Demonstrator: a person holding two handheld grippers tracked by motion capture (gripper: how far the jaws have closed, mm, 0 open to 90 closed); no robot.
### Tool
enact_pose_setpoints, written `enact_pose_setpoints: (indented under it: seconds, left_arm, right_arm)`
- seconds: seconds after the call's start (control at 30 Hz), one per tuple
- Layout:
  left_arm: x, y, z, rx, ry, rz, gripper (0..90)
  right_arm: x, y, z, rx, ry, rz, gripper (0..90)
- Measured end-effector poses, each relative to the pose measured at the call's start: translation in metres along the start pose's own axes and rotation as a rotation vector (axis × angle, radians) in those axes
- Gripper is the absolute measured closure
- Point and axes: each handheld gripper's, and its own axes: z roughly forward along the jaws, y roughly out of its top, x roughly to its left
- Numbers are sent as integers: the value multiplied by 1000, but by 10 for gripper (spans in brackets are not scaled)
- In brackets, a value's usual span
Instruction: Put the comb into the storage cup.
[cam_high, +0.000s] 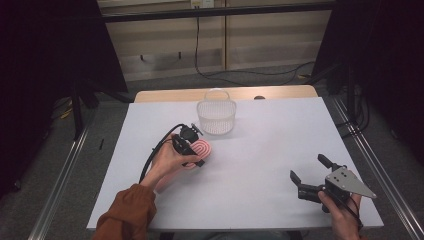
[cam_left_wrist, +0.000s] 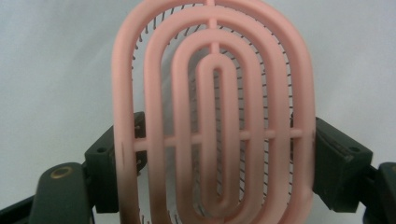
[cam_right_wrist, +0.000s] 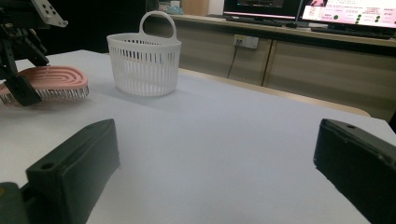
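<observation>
1. Hairbrush (cam_left_wrist: 212, 126): pink, oval, its back built from concentric oval ribs joined by one lengthwise bar and one crosswise bar, with gaps between the ribs. Fine dark bristles show through the gaps and along the underside edge. In the high view the hairbrush (cam_high: 200, 148) is at the left-centre of the white surface (cam_high: 260, 150), just in front of the basket; whether it rests on the surface or is lifted slightly cannot be told.
2. Left tool (cam_high: 192, 150): held in the person's left hand (cam_high: 167, 160), its black jaws clamped on the two long sides of the hairbrush, one jaw pad against each outer rib. In the right gripper view the same tool (cam_right_wrist: 21, 86) grips the brush (cam_right_wrist: 51, 79) near one end, bristles pointing down.
3. Right tool (cam_high: 307, 172): held in the right hand (cam_high: 342, 210) near the front right corner of the surface, well apart from the hairbrush. Its jaws stand wide apart and hold nothing; bare surface lies between them.
4. Basket (cam_high: 216, 116): white, translucent, slotted walls, arched handle, upright towards the far edge of the surface. Through the slots in the right gripper view (cam_right_wrist: 144, 63) no contents can be made out.
</observation>
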Motion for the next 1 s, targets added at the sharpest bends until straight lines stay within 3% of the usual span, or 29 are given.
enact_pose_setpoints:
  seconds: [0.57, 0.7, 0.83, 0.93, 1.0]
  left_arm:
    - [4, -3, -14, -72, 10, -31, 212]
    - [5, -4, -20, -125, 23, -82, 212]
    - [9, -5, -27, -153, 33, -91, 213]
    - [10, -7, -32, -214, 44, -135, 212]
    - [12, -8, -37, -213, 47, -129, 213]
  right_arm:
    - [0, 0, 0, -2, -2, 1, 0]
    - [0, 0, 0, 4, 0, 0, 0]
    - [0, 0, 0, 4, -2, 1, 0]
    - [0, 0, 0, 3, -1, -2, 0]
    - [0, 0, 0, 3, -1, 0, 0]
